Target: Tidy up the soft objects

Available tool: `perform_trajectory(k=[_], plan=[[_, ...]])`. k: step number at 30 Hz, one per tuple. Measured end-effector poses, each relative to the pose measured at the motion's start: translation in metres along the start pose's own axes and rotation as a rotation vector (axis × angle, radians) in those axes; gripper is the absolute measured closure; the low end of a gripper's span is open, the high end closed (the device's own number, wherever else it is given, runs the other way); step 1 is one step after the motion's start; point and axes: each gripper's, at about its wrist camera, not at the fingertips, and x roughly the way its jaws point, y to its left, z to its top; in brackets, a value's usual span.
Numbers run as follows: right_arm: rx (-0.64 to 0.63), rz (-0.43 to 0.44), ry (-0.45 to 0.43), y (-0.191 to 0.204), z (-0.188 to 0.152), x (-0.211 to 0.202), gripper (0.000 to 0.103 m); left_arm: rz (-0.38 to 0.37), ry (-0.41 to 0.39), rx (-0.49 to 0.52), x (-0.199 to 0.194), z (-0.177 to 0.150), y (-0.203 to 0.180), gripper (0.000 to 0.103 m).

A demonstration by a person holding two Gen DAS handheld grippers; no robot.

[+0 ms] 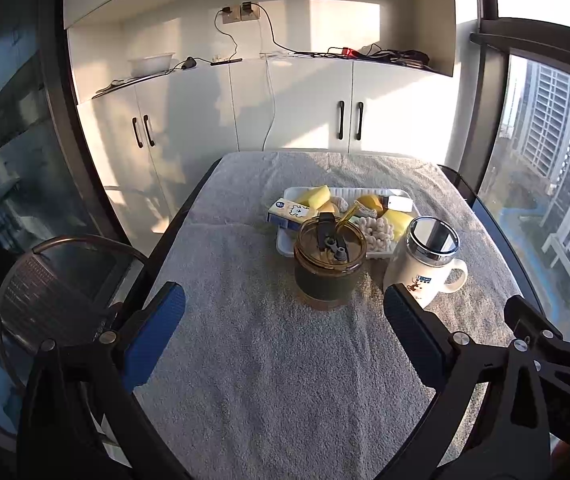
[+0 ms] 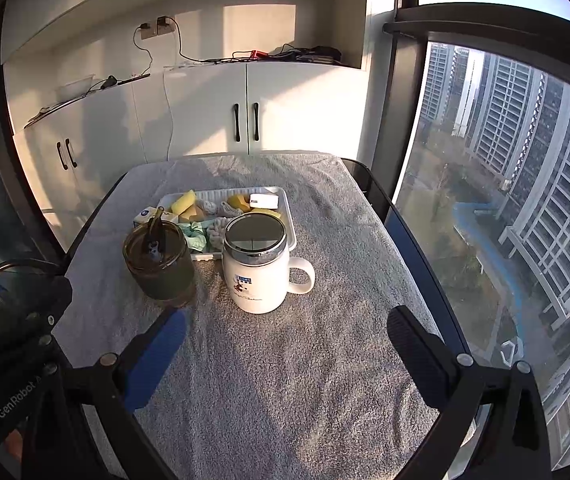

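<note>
We are holding the left claw [image 1: 285,312] and right claw [image 2: 287,332] spread and unloaded; yellow sponge blocks [image 1: 319,196] are lying in the far white tray [image 2: 285,200], where reaching risks toppling the white lidded mug [image 2: 255,268]

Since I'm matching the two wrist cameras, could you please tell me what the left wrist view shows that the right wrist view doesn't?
Only the left wrist view shows the dark chair beside the table. Only the right wrist view shows a pale green soft item in the tray, and the mug's handle in full. Both show the white tray of soft items, the amber cup, the lidded white mug and open, empty tongs.
</note>
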Motion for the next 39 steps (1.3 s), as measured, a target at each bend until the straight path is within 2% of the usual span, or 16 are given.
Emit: perform_trajectory(k=[39], plan=[[0.009, -0.009, -0.001, 0.0014, -0.0014, -0.0002, 0.0, 0.008, -0.003, 0.008, -0.0009, -0.0003, -0.0033, 0.002]])
